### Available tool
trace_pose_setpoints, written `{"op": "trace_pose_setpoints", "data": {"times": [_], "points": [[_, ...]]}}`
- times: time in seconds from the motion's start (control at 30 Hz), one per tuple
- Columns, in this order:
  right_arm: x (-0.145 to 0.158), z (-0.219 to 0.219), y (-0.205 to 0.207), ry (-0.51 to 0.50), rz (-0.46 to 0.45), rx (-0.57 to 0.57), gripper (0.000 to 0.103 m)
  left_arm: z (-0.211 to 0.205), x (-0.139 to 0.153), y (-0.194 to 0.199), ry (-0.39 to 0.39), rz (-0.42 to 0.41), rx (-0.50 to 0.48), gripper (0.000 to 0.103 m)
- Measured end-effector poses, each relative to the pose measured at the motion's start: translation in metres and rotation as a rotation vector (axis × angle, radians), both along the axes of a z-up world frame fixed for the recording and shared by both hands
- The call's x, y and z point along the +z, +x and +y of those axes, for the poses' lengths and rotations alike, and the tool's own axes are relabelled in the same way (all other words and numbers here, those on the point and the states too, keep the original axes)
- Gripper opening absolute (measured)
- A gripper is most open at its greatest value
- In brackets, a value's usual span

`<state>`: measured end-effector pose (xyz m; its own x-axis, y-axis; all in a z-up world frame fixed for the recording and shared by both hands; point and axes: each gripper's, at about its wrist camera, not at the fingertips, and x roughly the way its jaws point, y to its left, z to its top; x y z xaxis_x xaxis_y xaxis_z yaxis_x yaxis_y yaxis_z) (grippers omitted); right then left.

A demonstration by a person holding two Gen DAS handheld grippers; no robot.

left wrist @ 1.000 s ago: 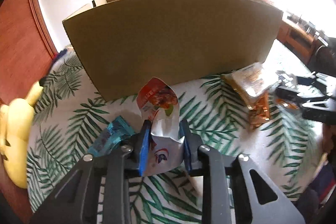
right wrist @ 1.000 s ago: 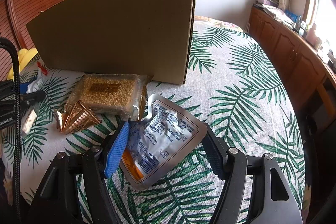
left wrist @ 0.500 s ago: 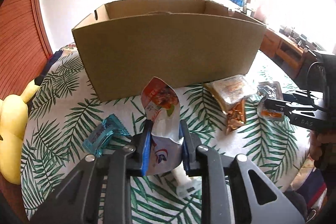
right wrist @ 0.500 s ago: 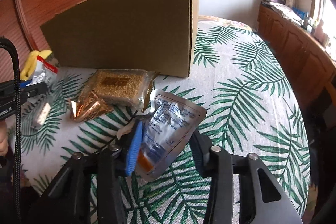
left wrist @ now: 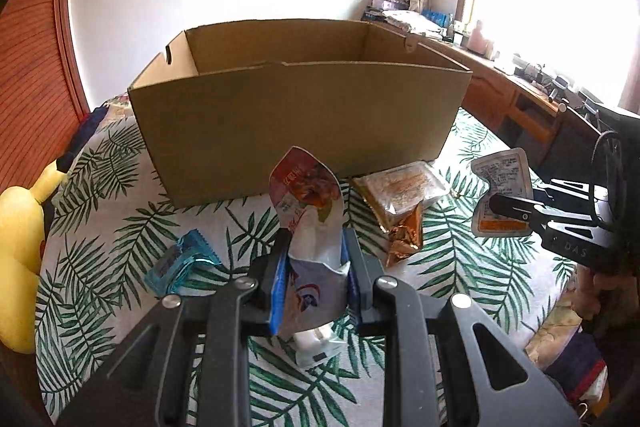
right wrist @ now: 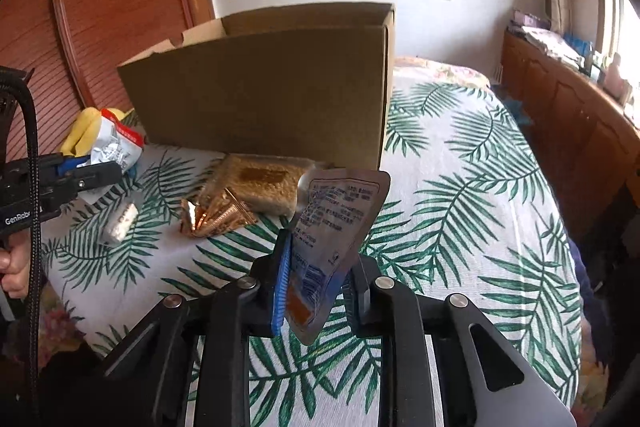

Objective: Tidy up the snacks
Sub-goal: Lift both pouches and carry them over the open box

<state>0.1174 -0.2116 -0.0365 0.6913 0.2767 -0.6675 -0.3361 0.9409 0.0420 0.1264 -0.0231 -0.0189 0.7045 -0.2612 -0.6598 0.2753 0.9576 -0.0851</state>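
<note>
My left gripper (left wrist: 316, 267) is shut on a red and white snack pouch (left wrist: 308, 195) and holds it above the leaf-print cloth, in front of the open cardboard box (left wrist: 296, 123). My right gripper (right wrist: 318, 267) is shut on a silver foil pouch (right wrist: 340, 211) with an orange base, lifted clear of the cloth. In the left wrist view the right gripper (left wrist: 504, 207) shows at the right with the foil pouch (left wrist: 502, 175). The right wrist view has the left gripper (right wrist: 96, 173) at its left edge with the red and white pouch (right wrist: 114, 145).
On the cloth lie a clear pack of golden crackers (left wrist: 404, 187), a crumpled gold wrapper (left wrist: 404, 239), a blue wrapped sweet (left wrist: 180, 263) and a small white packet (left wrist: 316, 345). A yellow plush toy (left wrist: 20, 247) sits at the left. A wooden sideboard (right wrist: 576, 123) runs along the right.
The right gripper closed on the silver pouch and lifted it off the cloth. Both grippers rose, so the box's open top came into view. The left grip stayed the same.
</note>
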Motion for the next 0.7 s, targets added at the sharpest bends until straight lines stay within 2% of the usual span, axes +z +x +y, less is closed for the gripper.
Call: {"op": "trace_pose_setpoints", "data": {"times": [0.7], "points": [[0.019, 0.000, -0.028, 0.019, -0.066, 0.015, 0.021, -0.008, 0.027, -0.012, -0.028, -0.051, -0.019, 0.022]]}}
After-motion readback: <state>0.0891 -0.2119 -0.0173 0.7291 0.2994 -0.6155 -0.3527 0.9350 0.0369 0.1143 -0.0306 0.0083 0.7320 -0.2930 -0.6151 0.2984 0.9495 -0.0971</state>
